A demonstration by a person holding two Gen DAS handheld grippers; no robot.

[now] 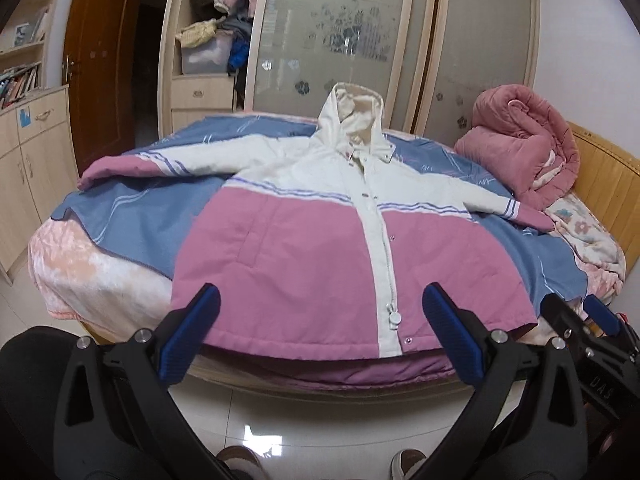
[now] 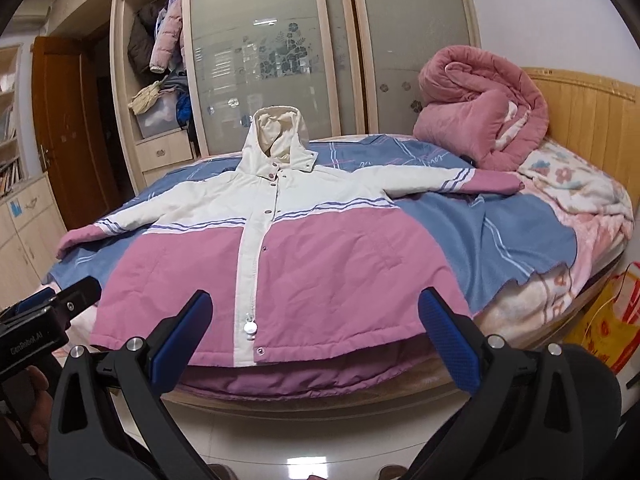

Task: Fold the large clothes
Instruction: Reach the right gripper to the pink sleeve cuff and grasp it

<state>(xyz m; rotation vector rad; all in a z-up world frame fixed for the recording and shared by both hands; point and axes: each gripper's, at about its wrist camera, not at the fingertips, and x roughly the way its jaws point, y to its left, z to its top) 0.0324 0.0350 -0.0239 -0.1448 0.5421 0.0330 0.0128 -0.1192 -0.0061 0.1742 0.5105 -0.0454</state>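
Jaws, left gripper (image 1: 320, 336): spread wide, nothing between the blue pads; both fingers hang short of the bed edge, clear of all cloth.
Jaws, right gripper (image 2: 316, 338): likewise spread wide and empty, held short of the bed edge; its black body also shows at the right margin of the left wrist view (image 1: 592, 340).
Left gripper seen from the right: black body with blue parts at the left margin (image 2: 44, 320), level with the right gripper and well apart from it.
Jacket (image 1: 320, 248): lies face up and flat on the bed, straight ahead of both sets of jaws; hem nearest the jaws, hood farthest.
Jacket colouring: pink lower body, cream upper body and hood, cream front band with snaps running down the middle.
Hem (image 2: 280, 356): overhangs the near bed edge slightly, just beyond the fingertips and between them in both views.
Zip pull (image 1: 395, 317): white round tab on the front band, near the hem, inside the left jaws' span toward the right finger.
Sleeves: both spread outward to either side, beyond the span of the jaws; cuffs pink, with purple stripes above them.
Blue sheet (image 2: 500, 232): under the jacket, covering the middle of the bed.
Pink quilt (image 2: 480, 112): bundled at the far right, well beyond the jaws, against the wooden headboard (image 2: 592, 120).
Wardrobe (image 1: 352, 32): frosted sliding doors behind the bed, far ahead of the jaws.
Floor (image 1: 300, 420): glossy pale tile directly below the fingers.
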